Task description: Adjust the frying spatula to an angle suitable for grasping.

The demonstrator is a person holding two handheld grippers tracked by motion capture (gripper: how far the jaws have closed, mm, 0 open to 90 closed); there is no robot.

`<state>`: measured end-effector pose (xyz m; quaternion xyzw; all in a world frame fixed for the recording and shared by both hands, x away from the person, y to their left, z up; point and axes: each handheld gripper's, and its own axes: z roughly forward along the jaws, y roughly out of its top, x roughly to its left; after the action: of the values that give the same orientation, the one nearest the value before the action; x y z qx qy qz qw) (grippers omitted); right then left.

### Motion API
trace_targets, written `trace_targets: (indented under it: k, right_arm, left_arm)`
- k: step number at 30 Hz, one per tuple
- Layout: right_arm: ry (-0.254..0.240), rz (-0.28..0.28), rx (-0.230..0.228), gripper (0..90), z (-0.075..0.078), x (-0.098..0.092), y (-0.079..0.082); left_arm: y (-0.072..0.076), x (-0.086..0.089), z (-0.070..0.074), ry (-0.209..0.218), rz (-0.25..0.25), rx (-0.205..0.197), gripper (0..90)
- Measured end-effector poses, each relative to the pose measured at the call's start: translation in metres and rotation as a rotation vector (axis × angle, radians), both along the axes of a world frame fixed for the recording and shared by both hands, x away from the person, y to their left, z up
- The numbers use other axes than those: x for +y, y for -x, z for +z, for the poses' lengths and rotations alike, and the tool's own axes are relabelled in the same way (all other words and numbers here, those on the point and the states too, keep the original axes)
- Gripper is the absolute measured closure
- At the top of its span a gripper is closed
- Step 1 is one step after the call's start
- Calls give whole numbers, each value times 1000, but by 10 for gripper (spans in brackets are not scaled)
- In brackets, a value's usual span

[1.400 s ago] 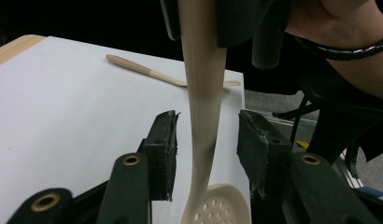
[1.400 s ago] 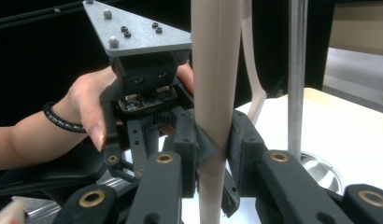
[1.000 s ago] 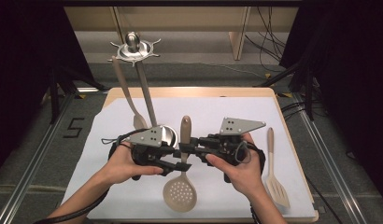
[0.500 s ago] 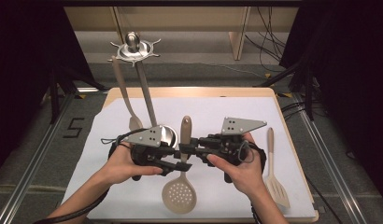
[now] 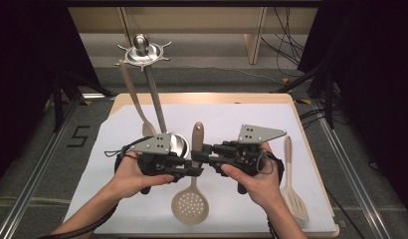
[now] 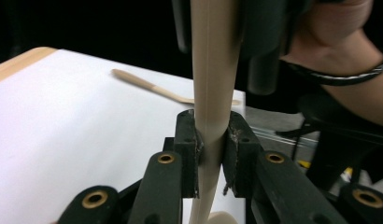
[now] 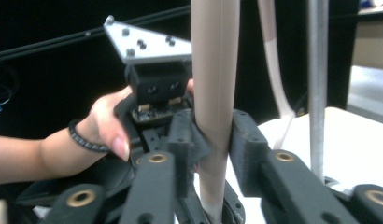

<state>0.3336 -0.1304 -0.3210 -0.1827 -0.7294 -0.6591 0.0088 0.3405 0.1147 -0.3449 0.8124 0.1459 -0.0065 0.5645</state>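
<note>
The left gripper (image 5: 194, 169) has its jaws pressed on the handle of the beige skimmer spoon (image 5: 192, 199); in the left gripper view both pads (image 6: 192, 149) bear on the handle's two sides, the jaws having just been closing onto it. The right gripper (image 5: 198, 155) meets the same handle from the other side, a little farther up toward the handle's end; in the right gripper view its jaws have just been opening, the left pad (image 7: 187, 140) at the handle and the right pad standing slightly off it, so the handle sits between them without a firm pinch. The two grippers face each other, tips nearly touching, each carried in one of the person's hands low over the white sheet (image 5: 242, 124) on the bench (image 5: 202, 97). The skimmer spoon lies along the middle of the sheet, its round perforated bowl toward the person and its handle pointing away. A beige slotted spatula (image 5: 291, 184) lies well to the right near the sheet's edge. Just beyond the left gripper, a steel ladle (image 5: 164, 124) and a beige spoon (image 5: 137, 104) hang from a metal utensil stand (image 5: 142, 50) at the far side.
</note>
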Motion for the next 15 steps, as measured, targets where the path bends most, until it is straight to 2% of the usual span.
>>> trace_targets:
  k: [1, 2, 3, 5, 6, 7, 8, 10, 11, 12, 13, 14, 15]
  right_arm:
    - [0, -8, -6, 696, 1, -1, 0]
    - [4, -27, -32, 675, 2, -2, -1]
    - [0, -33, -33, 664, 2, -4, -1]
    - [-13, -52, -7, 651, 4, -8, 0]
    - [-13, -52, -7, 651, 4, -8, 0]
    - [-19, -59, -35, 648, 3, -9, -2]
    - [-30, -75, -11, 642, 3, -13, -2]
    - [-30, -86, 3, 641, 3, -14, -2]
    - [-32, -109, -15, 638, 1, -18, -5]
    - [-32, -109, -15, 638, 1, -18, -5]
    - [-33, -115, -17, 637, 0, -19, -6]
    - [-32, -153, -13, 635, 0, -23, -7]
    - [-32, -153, -13, 635, 0, -23, -7]
  left_arm:
    - [-1, 0, 0, 3, 15, -3, 769]
    - [-2, 1, 1, -8, 30, -11, 769]
    - [-3, 2, 1, -7, 38, -22, 770]
    - [-2, 3, 2, -5, 65, -6, 771]
    - [-2, 4, 4, -16, 75, -22, 771]
    - [-2, 5, 4, -18, 89, -23, 771]
    - [-2, 6, 6, -33, 110, -30, 771]
    - [-2, 7, 7, -42, 121, -34, 771]
    - [-2, 7, 7, -42, 130, -30, 771]
    - [-3, 8, 8, -36, 132, -38, 771]
    - [-3, 9, 9, -49, 143, -40, 771]
    - [-4, 10, 10, -50, 162, -46, 771]
    - [-4, 10, 10, -50, 162, -46, 771]
